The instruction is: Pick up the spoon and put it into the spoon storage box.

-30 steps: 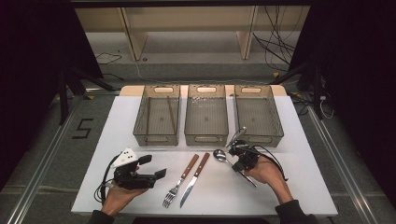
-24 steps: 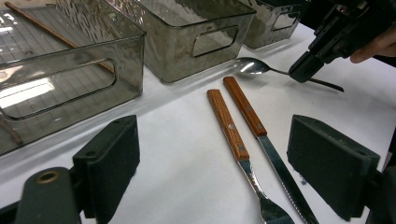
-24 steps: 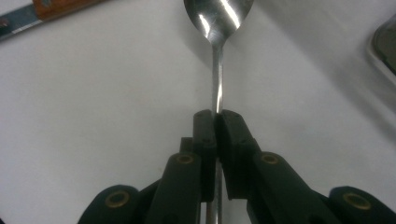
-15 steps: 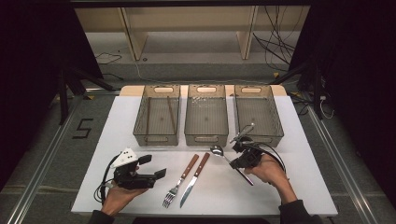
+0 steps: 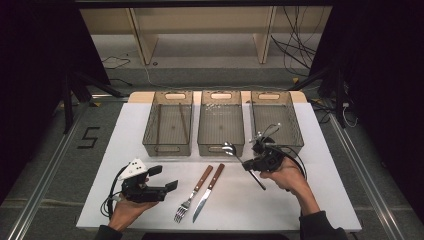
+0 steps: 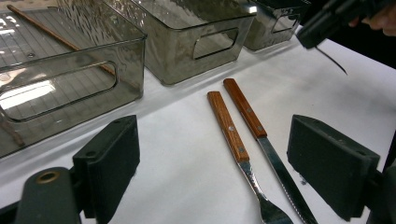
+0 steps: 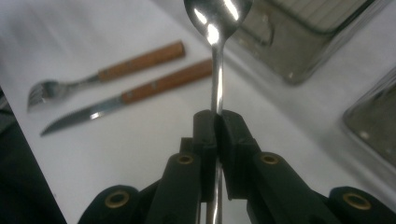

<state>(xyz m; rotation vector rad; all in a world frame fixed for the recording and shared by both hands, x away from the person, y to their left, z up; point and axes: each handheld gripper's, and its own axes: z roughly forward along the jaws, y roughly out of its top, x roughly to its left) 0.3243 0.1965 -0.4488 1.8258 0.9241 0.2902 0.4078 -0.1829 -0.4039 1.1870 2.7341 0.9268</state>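
Right gripper view: right claw (image 7: 216,122) clamped on spoon (image 7: 215,56) handle, bowl pointing away, above table (image 7: 140,140).

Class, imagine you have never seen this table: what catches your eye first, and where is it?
First, the spoon clamped in the right gripper, raised near the middle bin. Next, the wooden-handled fork and knife lying side by side at the table's front centre. The left gripper rests open beside them.
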